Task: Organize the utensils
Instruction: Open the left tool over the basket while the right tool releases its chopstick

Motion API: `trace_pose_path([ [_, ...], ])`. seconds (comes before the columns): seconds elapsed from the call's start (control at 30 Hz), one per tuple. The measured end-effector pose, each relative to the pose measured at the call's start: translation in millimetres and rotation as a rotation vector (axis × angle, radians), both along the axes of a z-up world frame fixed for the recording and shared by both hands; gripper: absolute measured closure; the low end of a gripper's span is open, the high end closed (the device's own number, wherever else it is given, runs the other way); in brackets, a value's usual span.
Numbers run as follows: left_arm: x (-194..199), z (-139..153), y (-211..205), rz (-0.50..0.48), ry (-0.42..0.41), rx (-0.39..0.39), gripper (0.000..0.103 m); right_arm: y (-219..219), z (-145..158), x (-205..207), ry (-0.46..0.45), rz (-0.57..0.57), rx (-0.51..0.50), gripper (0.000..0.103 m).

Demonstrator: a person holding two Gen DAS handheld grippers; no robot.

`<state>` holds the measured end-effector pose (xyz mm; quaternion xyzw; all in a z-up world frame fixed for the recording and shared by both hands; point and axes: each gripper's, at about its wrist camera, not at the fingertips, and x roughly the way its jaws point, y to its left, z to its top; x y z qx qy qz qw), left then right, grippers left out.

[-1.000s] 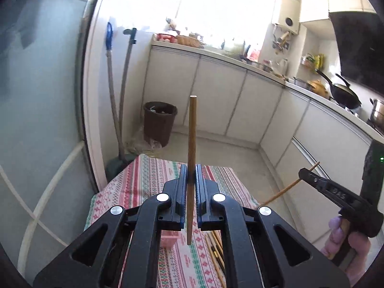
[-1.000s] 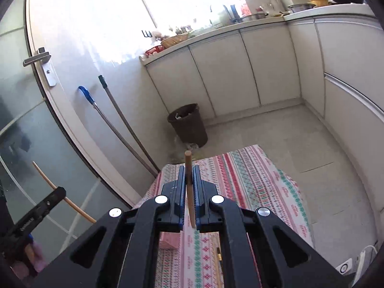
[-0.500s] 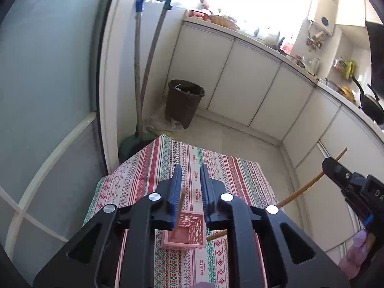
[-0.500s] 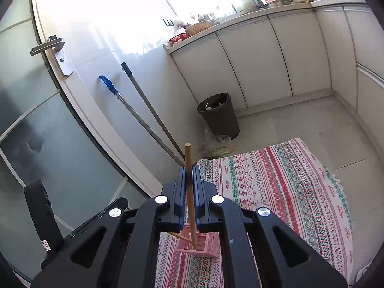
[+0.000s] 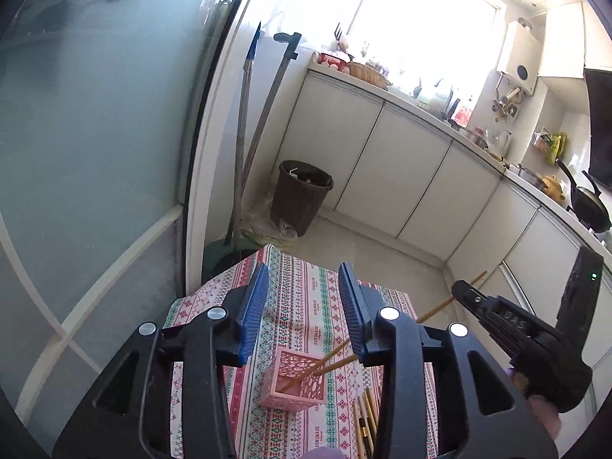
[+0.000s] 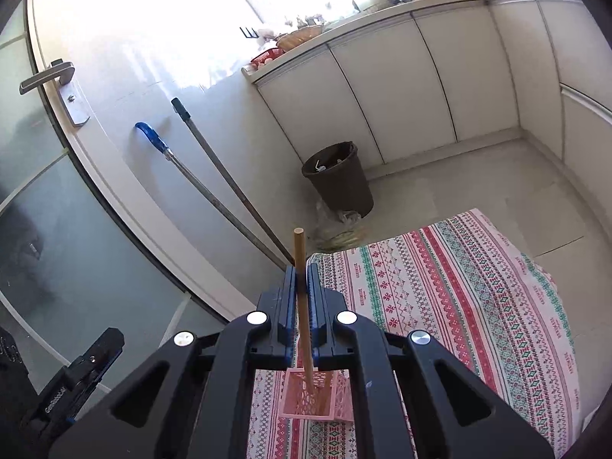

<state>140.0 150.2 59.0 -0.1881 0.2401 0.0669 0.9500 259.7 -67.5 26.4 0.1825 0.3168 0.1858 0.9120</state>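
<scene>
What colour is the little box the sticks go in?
Pink, with lacy cut-out sides: the box shows best in the left wrist view.

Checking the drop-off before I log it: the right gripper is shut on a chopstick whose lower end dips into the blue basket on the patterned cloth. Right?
Not quite: the basket is pink, not blue, as the right wrist view shows. The rest holds: the right gripper is shut on a chopstick whose lower end dips into it, on the patterned cloth.
</scene>
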Motion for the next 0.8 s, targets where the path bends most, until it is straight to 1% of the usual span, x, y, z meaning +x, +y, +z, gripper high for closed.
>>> trace_pose_path([
  [0.1,4,-5,-2,-0.012,0.02,0.007,0.066,12,-12,5,0.017,0.018,-0.009,0.096],
  [0.17,8,-9,-5,-0.022,0.036,0.014,0.065,20,-19,6,0.026,0.044,0.0,0.092],
  [0.2,9,-11,-6,-0.024,0.043,0.016,0.065,23,-23,7,0.04,0.054,0.001,0.087],
  [0.23,10,-13,-8,-0.03,0.051,0.019,0.065,26,-26,7,0.052,0.061,-0.005,0.087],
  [0.37,12,-17,-14,-0.049,0.067,0.038,0.063,28,-24,-2,0.035,0.06,-0.06,0.086],
  [0.4,12,-18,-15,-0.052,0.071,0.041,0.063,27,-23,-5,0.032,0.058,-0.07,0.084],
  [0.47,14,-22,-19,-0.063,0.085,0.049,0.06,24,-22,-12,0.024,0.05,-0.101,0.076],
  [0.5,14,-24,-22,-0.07,0.095,0.054,0.06,22,-22,-17,0.018,0.042,-0.122,0.071],
  [0.53,15,-27,-25,-0.075,0.105,0.06,0.06,21,-23,-20,0.01,0.034,-0.143,0.068],
  [0.6,14,-31,-32,-0.083,0.12,0.079,0.057,18,-25,-29,-0.005,0.017,-0.202,0.068],
  [0.67,12,-37,-37,-0.086,0.13,0.1,0.052,14,-28,-36,-0.015,0.002,-0.246,0.062],
  [0.7,10,-39,-39,-0.086,0.135,0.11,0.051,10,-30,-41,-0.022,-0.011,-0.271,0.056],
  [0.73,9,-41,-41,-0.089,0.142,0.118,0.05,7,-31,-45,-0.027,-0.021,-0.289,0.054],
  [0.8,7,-47,-45,-0.092,0.157,0.132,0.047,0,-35,-52,-0.035,-0.043,-0.339,0.052],
])
